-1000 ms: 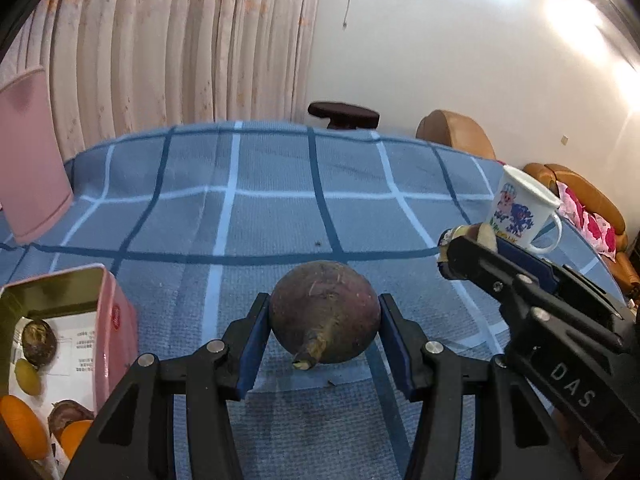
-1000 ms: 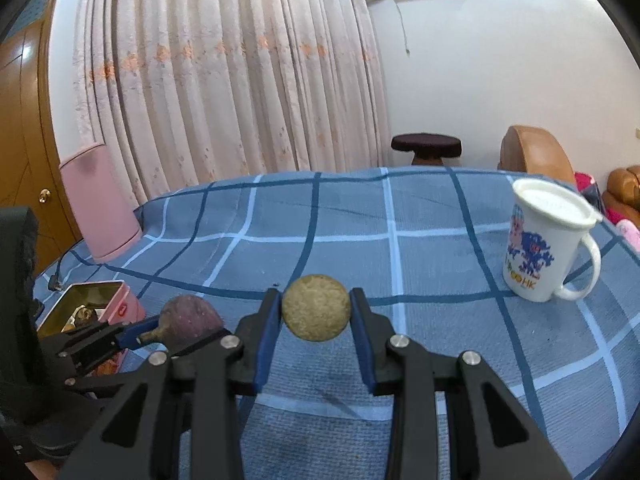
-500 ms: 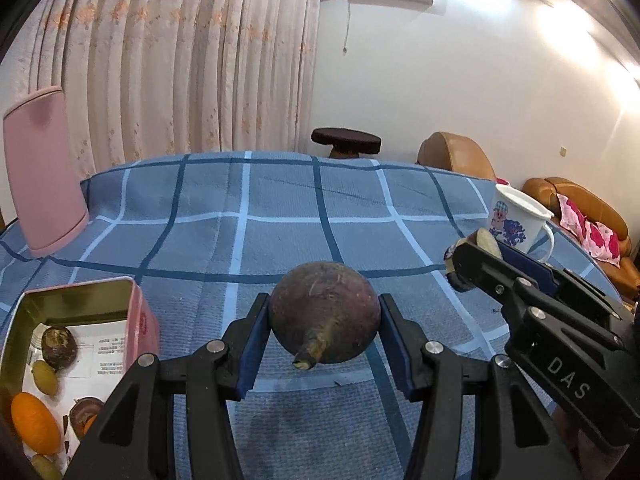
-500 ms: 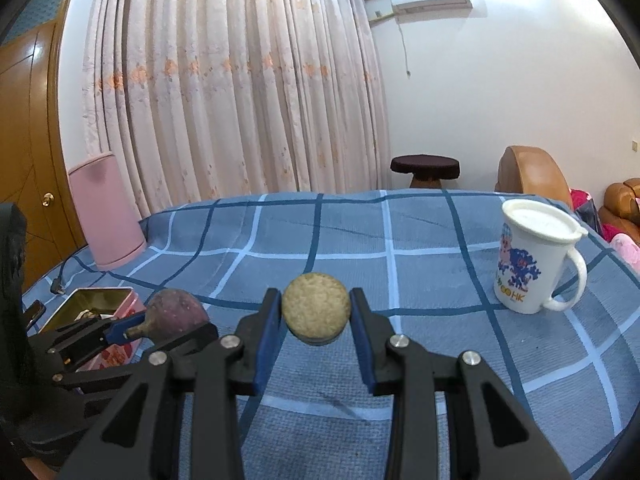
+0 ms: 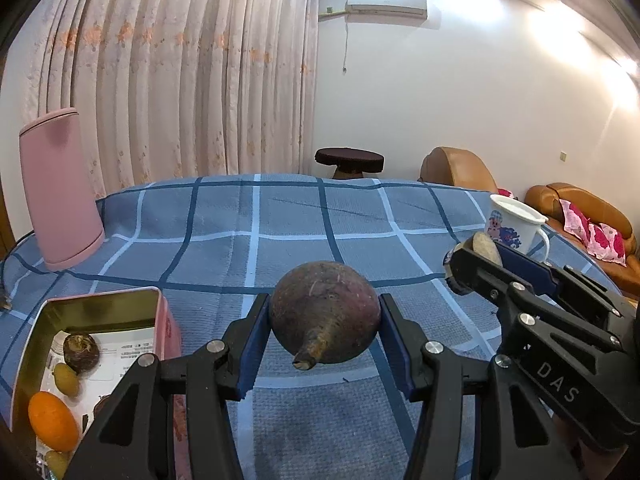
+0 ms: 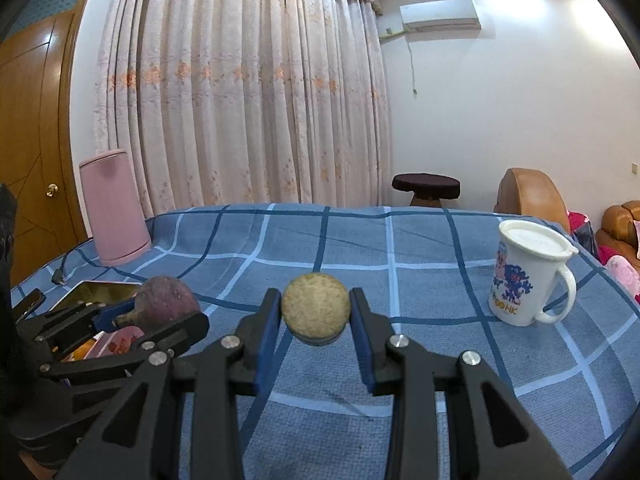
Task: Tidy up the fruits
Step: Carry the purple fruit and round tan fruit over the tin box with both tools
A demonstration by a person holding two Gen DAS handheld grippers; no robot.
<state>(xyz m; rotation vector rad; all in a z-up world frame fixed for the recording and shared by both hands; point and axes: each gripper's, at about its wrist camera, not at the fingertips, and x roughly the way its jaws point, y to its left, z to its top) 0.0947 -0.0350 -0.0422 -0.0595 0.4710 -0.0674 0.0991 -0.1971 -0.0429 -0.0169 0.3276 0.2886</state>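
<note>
My left gripper (image 5: 324,340) is shut on a dark purple round fruit (image 5: 324,312) with a stub stem, held above the blue checked cloth. My right gripper (image 6: 316,316) is shut on a round tan fruit (image 6: 316,308), also held above the cloth. The right gripper shows at the right of the left wrist view (image 5: 476,258). The left gripper with its purple fruit (image 6: 164,304) shows at the left of the right wrist view. An open pink tin (image 5: 100,304) at the lower left holds an orange fruit (image 5: 52,420), a dark fruit (image 5: 80,352) and small yellow-green ones.
A tall pink container (image 5: 60,188) stands at the back left. A white lidded mug with a cartoon print (image 6: 524,276) stands on the right. A cable (image 6: 64,268) lies by the left edge. Sofas and a stool stand beyond the table.
Both grippers have risen and tilted up with their fruits still held; the table looks lower and more of the room and the pink tin shows.
</note>
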